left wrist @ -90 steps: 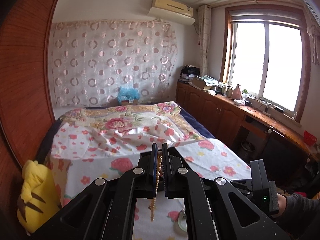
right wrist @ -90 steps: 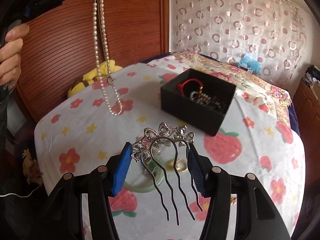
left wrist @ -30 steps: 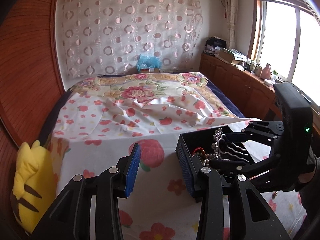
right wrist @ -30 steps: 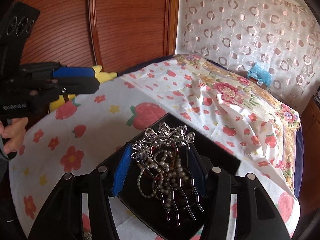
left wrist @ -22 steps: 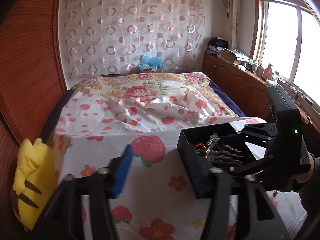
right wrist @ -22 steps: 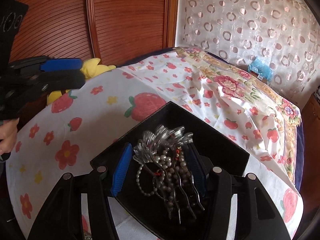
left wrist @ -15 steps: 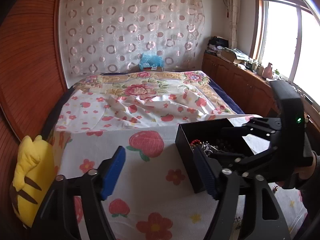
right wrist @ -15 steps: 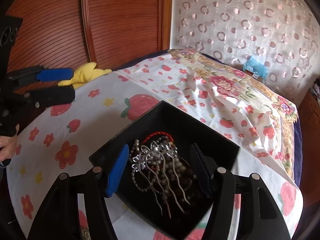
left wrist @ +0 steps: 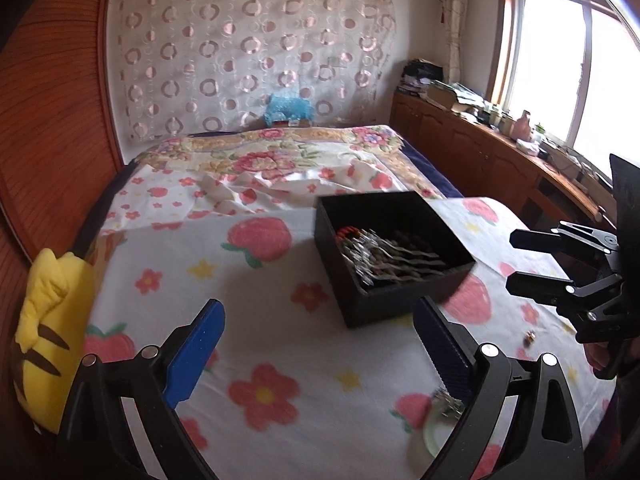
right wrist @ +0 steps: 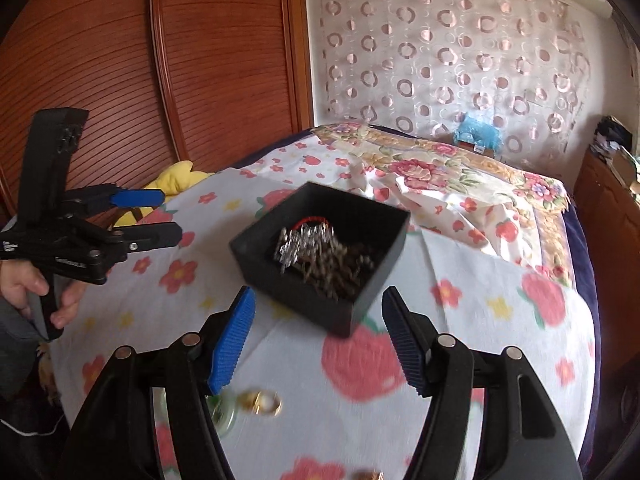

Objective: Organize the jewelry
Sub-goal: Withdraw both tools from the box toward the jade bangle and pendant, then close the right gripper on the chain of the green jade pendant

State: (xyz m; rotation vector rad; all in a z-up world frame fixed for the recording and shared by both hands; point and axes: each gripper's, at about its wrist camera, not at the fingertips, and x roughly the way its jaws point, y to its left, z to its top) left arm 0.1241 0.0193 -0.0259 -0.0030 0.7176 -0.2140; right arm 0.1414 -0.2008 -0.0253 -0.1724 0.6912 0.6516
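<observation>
A black open box [left wrist: 404, 284] [right wrist: 316, 300] stands on the flowered cloth and holds a silver hair comb [left wrist: 376, 256] [right wrist: 298, 242], pearls and a red bracelet. My left gripper [left wrist: 316, 344] is open and empty, back from the box's near left side; it also shows in the right wrist view [right wrist: 154, 218]. My right gripper [right wrist: 320, 336] is open and empty, just short of the box; it also shows in the left wrist view [left wrist: 516, 260]. A gold ring [right wrist: 260, 402] and a pale green bangle [right wrist: 224, 410] [left wrist: 436, 432] lie on the cloth below the grippers.
A yellow plush toy [left wrist: 48, 328] lies at the table's left edge. A small dark trinket [left wrist: 529, 336] lies on the cloth right of the box. A bed [left wrist: 280, 168] lies behind the table, with a wooden wardrobe [right wrist: 160, 60] on the left and cabinets [left wrist: 480, 156] on the right.
The pearl necklace and then the hair comb went into the box. Both grippers opened and pulled back from the box; the comb now lies inside it.
</observation>
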